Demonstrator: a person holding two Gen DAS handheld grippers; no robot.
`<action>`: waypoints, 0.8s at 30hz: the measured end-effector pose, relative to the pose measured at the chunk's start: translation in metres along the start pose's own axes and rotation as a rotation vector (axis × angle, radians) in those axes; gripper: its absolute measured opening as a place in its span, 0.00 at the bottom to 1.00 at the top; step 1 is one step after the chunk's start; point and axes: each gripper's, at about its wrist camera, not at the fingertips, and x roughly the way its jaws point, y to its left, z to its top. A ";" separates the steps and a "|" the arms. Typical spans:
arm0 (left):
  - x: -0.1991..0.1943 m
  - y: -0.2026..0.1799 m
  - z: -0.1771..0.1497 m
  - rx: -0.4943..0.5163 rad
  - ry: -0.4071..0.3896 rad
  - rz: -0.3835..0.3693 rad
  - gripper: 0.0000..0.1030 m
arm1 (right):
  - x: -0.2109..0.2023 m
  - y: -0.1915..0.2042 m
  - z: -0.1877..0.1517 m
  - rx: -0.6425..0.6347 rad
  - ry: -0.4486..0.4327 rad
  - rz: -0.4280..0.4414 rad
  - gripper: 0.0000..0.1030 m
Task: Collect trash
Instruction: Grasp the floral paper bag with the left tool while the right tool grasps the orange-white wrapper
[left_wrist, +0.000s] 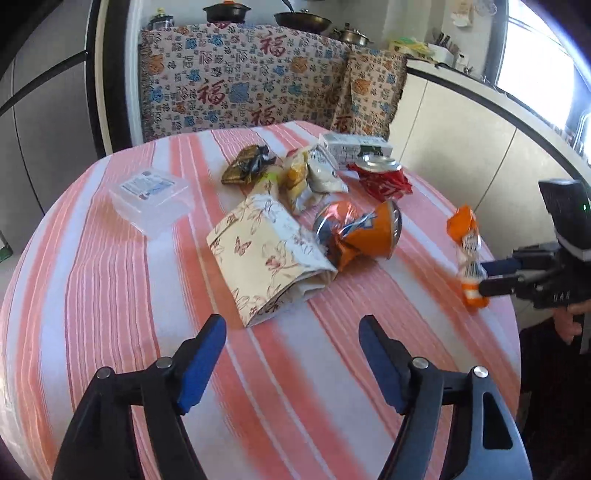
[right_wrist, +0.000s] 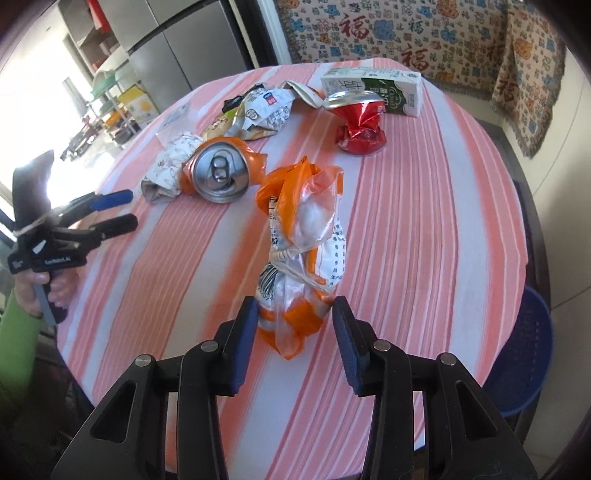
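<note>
The right claw (right_wrist: 293, 325) is squeezing the bottom end of an orange and clear plastic wrapper (right_wrist: 301, 236), which sticks up in the middle of the right wrist picture. In the left wrist picture the same wrapper (left_wrist: 466, 251) hangs at the right edge.

The left claw (left_wrist: 291, 325) is open with nothing in it, low in its picture, over the striped tablecloth (left_wrist: 110, 295).

More trash sits in the upper middle: a squashed orange can (left_wrist: 364, 232), a squashed red can (left_wrist: 382, 177), a flowery paper bag (left_wrist: 266, 254), a milk carton (left_wrist: 356, 146) and crumpled snack bags (left_wrist: 314, 177). A clear plastic box (left_wrist: 153, 197) lies at the left.
</note>
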 end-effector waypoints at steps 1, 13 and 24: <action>-0.001 -0.008 0.005 -0.004 -0.017 0.042 0.75 | 0.001 0.002 0.000 -0.004 -0.007 -0.007 0.41; 0.031 0.027 0.019 -0.206 0.043 0.210 0.75 | -0.006 -0.004 -0.010 0.022 -0.031 0.004 0.42; 0.005 0.025 0.039 -0.005 -0.012 0.090 0.82 | -0.007 -0.001 0.000 0.021 -0.047 -0.004 0.67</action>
